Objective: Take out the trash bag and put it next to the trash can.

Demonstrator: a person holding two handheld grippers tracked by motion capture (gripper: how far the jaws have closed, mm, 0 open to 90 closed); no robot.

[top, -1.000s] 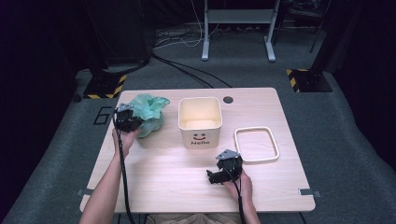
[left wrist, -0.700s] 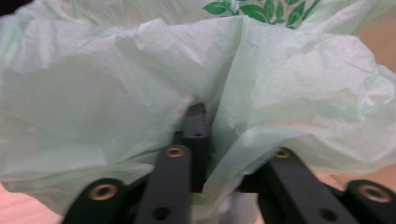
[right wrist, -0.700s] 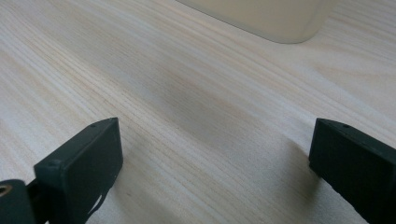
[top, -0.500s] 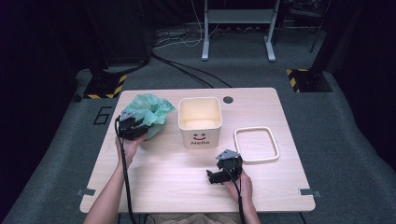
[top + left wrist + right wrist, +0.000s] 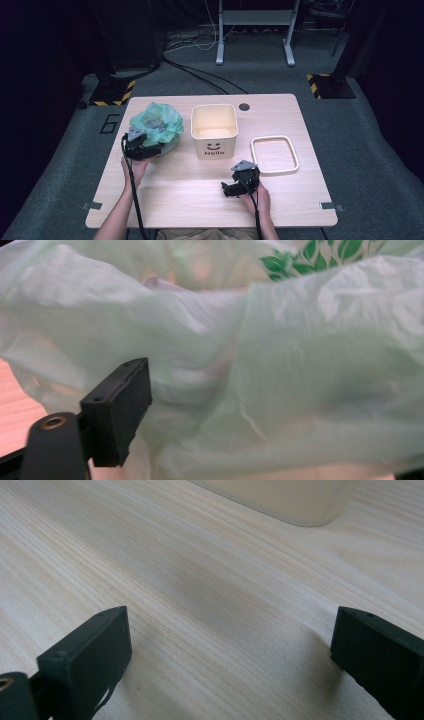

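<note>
The green plastic bag point(image 5: 156, 125) sits just left of the cream "Hello" bin point(image 5: 214, 130) on the worktop point(image 5: 190, 195). The left gripper point(image 5: 150, 148) is pushed against the bag, its fingers point(image 5: 117, 407) having just been opening, film bulging between them but not pinched. A good regrasp would catch a thick fold near the rim, not one thin layer. The right gripper point(image 5: 229, 190) rests released in front of the bin. The left gripper view reveals the bag's leaf print point(image 5: 287, 259); the high view shows the loose white frame point(image 5: 274, 155) right of the bin.

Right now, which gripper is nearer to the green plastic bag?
Left. The left gripper is against the green plastic bag; the right gripper rests far off, below the bin.
</note>
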